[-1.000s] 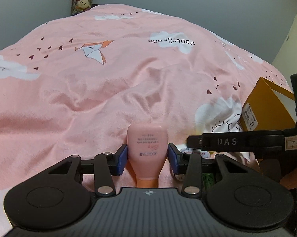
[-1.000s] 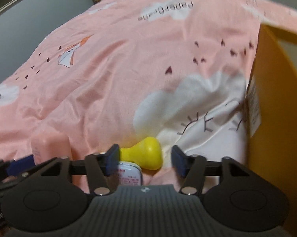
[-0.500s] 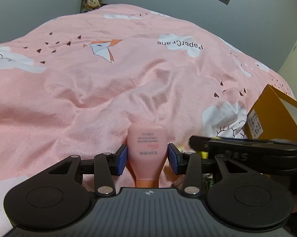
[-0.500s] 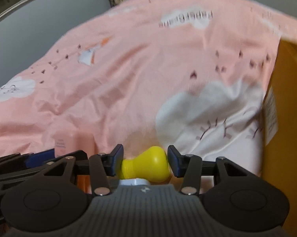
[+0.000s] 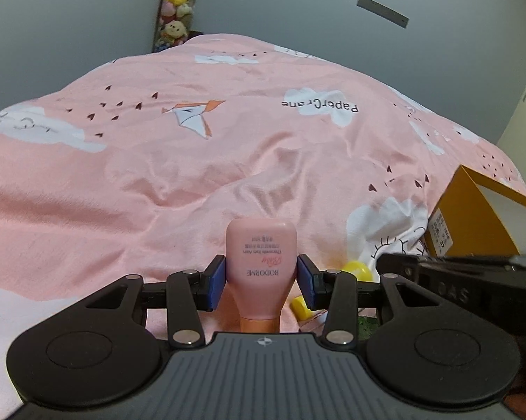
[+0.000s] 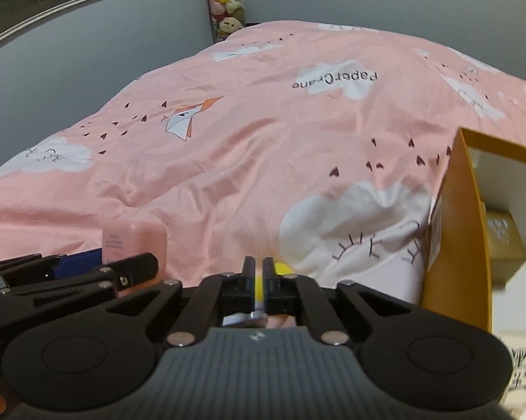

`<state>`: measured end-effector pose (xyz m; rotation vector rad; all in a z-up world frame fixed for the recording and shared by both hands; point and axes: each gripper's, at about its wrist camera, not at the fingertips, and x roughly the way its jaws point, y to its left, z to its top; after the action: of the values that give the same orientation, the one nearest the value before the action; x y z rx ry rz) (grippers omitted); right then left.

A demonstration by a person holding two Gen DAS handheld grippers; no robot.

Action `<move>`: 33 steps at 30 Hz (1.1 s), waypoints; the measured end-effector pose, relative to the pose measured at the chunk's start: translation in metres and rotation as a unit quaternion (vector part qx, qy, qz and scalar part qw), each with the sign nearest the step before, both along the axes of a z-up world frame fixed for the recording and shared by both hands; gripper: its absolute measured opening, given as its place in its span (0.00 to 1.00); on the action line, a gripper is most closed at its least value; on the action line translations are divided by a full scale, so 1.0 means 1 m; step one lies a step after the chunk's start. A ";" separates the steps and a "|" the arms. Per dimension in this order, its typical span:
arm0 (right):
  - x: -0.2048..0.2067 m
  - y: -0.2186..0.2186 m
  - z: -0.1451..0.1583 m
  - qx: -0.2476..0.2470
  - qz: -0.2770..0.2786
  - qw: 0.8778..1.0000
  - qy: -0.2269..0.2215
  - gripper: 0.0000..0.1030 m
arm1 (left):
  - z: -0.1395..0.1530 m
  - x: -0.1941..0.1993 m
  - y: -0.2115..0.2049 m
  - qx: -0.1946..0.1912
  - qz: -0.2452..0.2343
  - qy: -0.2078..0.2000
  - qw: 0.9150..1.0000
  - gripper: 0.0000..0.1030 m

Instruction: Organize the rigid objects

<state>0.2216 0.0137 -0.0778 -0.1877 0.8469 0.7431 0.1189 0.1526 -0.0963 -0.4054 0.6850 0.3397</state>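
Observation:
My left gripper (image 5: pixel 261 278) is shut on a pink BODORME bottle (image 5: pixel 261 262) with an orange cap, held above the pink bedspread (image 5: pixel 228 161). The bottle also shows in the right wrist view (image 6: pixel 135 241). My right gripper (image 6: pixel 259 281) is shut on a yellow bulb-shaped object (image 6: pixel 259 287), mostly hidden between the jaws; it shows in the left wrist view (image 5: pixel 359 269) beside the left gripper. An orange cardboard box (image 6: pixel 462 238) stands open at the right.
A gold box (image 6: pixel 504 245) lies inside the orange box. Plush toys (image 5: pixel 175 3) hang in the far corner by the grey wall. A small white-lidded item (image 6: pixel 242 318) lies under the right gripper.
My right gripper has closed on the yellow object and lifted. My left gripper has risen with the pink bottle still held.

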 end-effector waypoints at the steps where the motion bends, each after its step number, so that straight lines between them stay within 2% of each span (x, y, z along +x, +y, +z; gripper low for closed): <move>1: 0.000 0.000 -0.001 0.001 -0.003 1.000 0.003 0.04 | -0.001 0.000 0.002 -0.006 0.002 0.000 1.000 0.47; 5: -0.001 0.001 -0.006 0.005 -0.011 1.000 0.013 0.06 | -0.006 0.003 0.005 -0.011 0.004 0.004 1.000 0.47; 9: 0.006 0.005 -0.014 0.000 -0.026 0.999 0.023 0.23 | -0.017 0.009 0.011 -0.028 0.009 0.010 1.000 0.47; 13: 0.020 0.010 -0.027 -0.003 -0.041 0.998 0.046 0.27 | -0.027 0.018 0.016 -0.038 0.009 0.019 0.999 0.47; 16: 0.031 0.014 -0.039 -0.006 -0.053 0.996 0.067 0.39 | -0.032 0.022 0.017 -0.037 0.007 0.027 0.999 0.47; 25: 0.053 0.018 -0.067 -0.001 -0.075 0.987 0.146 0.58 | -0.036 0.028 0.017 -0.034 0.007 0.036 0.999 0.48; 27: 0.055 0.021 -0.072 0.002 -0.077 0.984 0.162 0.60 | -0.036 0.028 0.019 -0.039 0.008 0.034 0.999 0.48; 28: 0.054 0.022 -0.073 0.002 -0.080 0.983 0.162 0.57 | -0.037 0.028 0.020 -0.041 0.008 0.034 0.999 0.48; 30: 0.051 0.023 -0.072 0.003 -0.081 0.986 0.146 0.50 | -0.036 0.028 0.020 -0.041 0.007 0.033 0.999 0.48; 33: 0.046 0.024 -0.064 0.002 -0.074 0.989 0.131 0.49 | -0.035 0.026 0.020 -0.044 0.009 0.029 0.999 0.48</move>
<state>0.2677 0.0376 -0.1421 -0.0222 1.0961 0.6373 0.1449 0.1726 -0.1315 -0.4870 0.7551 0.3405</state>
